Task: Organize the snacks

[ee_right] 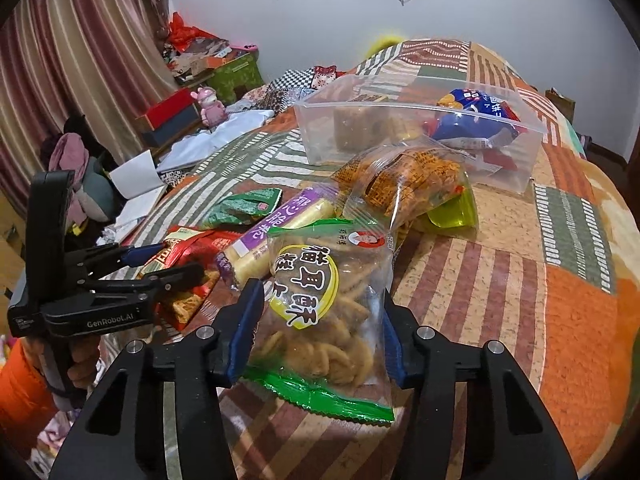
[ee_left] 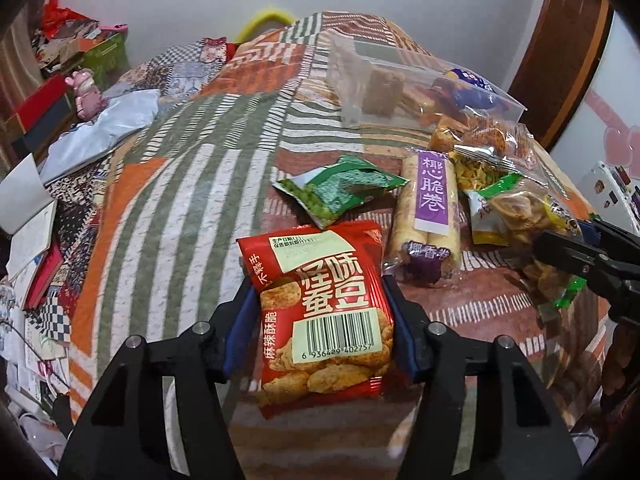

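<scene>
My left gripper (ee_left: pixel 320 280) is shut on a red snack packet (ee_left: pixel 324 304), which also shows in the right wrist view (ee_right: pixel 184 256). My right gripper (ee_right: pixel 320 292) is shut on a clear bag of brown twisted crisps with a green edge (ee_right: pixel 324 312); the bag also shows in the left wrist view (ee_left: pixel 516 212). Between them on the patchwork bedspread lie a green pea packet (ee_left: pixel 340 192), a purple-labelled roll pack (ee_left: pixel 428 216) and a clear bag of orange snacks (ee_right: pixel 404 184). A clear plastic box (ee_right: pixel 416 128) behind them holds a blue packet (ee_right: pixel 472 116) and other snacks.
The bed's left side drops to a floor cluttered with books (ee_left: pixel 36 236), a white cloth (ee_left: pixel 104 128), boxes and a pink toy (ee_left: pixel 86 92). A wooden door frame (ee_left: pixel 560 60) stands at the right. Striped curtains (ee_right: pixel 60 60) hang at the left.
</scene>
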